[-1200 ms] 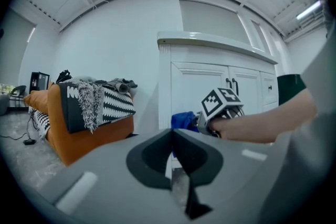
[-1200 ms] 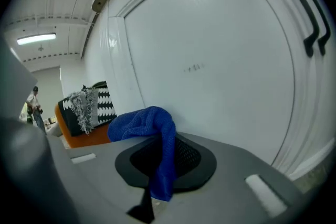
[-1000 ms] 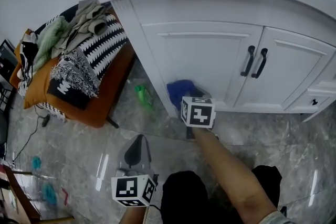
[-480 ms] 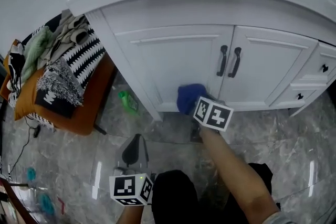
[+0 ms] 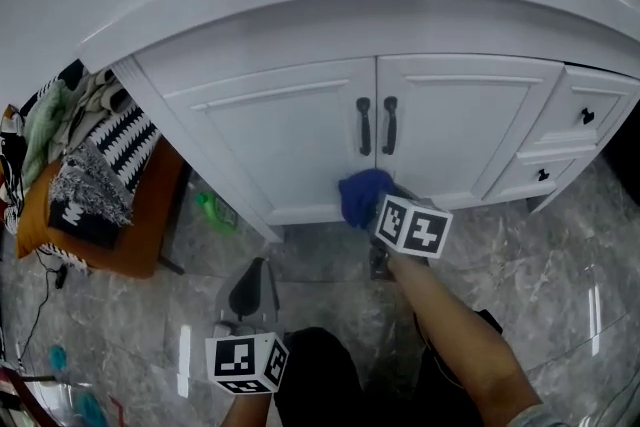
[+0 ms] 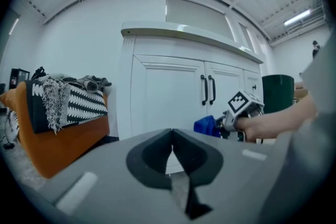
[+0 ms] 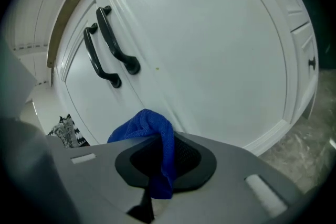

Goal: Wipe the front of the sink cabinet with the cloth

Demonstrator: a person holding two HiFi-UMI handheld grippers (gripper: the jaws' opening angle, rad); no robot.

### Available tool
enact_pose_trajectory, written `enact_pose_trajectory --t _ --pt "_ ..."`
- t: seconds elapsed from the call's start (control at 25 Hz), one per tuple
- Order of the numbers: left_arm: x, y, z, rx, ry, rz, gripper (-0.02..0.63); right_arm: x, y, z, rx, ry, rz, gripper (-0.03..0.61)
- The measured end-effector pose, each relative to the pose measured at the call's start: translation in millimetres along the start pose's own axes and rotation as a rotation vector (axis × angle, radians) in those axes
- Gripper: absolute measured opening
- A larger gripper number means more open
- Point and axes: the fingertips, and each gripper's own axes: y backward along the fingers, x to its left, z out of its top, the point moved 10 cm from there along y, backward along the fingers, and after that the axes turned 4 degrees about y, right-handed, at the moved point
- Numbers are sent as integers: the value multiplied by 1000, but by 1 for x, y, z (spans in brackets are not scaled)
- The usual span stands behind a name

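Progress: right gripper (image 7: 157,162), clamped on crumpled blue microfibre cloth (image 5: 362,195), has slid rightward to below the black handles (image 5: 364,126) of the white sink cabinet (image 5: 280,140); left gripper (image 6: 172,150) closed, empty.

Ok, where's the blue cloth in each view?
Head view: cloth low centre, against the cabinet doors.
Left gripper view: cloth right of centre, low down.
Right gripper view: cloth bottom centre, clamped in the right gripper.
Shared landmark: the two black door handles.
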Motion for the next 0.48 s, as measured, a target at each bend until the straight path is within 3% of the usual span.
enact_pose_trajectory --t 0.08,0.32,0.4,0.48 --pt "-7 -4 0 2 -6 -11 11 -15 7 4 -16 5 -22 34" --pt "-26 -18 -3 16 -20 -45 11 -102 34 26 -72 -105 -178 32" --pt "-35 -23 -4 21 -21 -60 11 -135 50 33 -118 -121 -258 32" --pt "-43 -26 -6 27 -23 -77 11 -173 73 38 -189 -198 -367 32"
